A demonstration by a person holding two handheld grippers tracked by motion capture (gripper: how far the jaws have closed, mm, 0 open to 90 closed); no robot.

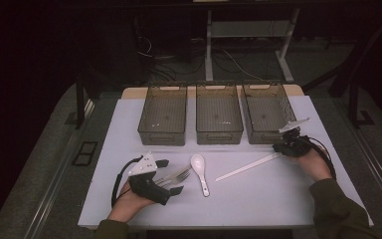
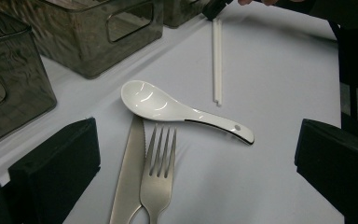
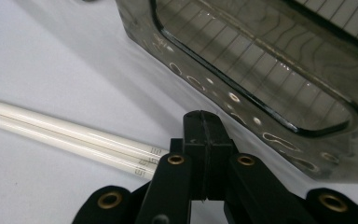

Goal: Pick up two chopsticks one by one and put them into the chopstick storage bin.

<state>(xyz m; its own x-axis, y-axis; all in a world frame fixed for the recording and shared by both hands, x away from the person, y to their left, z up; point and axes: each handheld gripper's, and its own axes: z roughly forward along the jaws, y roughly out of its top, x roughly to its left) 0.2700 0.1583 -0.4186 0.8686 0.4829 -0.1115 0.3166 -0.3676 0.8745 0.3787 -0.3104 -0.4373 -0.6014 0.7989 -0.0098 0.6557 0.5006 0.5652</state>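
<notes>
My left gripper (image 1: 170,177) rests on the white mat, open, with a metal fork (image 1: 178,175) and knife (image 1: 166,179) lying between its wide jaws, untouched. In the left gripper view the fork (image 2: 161,163) and knife (image 2: 130,172) lie side by side, and a white ceramic spoon (image 2: 168,107) lies just beyond them. A pair of white chopsticks (image 1: 246,167) lies slanted on the mat. My right gripper (image 1: 279,148) sits at their far end, shut. In the right gripper view the pads (image 3: 204,135) press together with nothing between them, and the chopsticks (image 3: 74,135) end beside the left jaw.
Three dark translucent bins stand in a row at the back of the mat: left (image 1: 161,135), middle (image 1: 219,135) and right (image 1: 263,135), the right one just beyond my right gripper. The white mat (image 1: 258,199) lies on a grey table. Desk legs and cables stand behind.
</notes>
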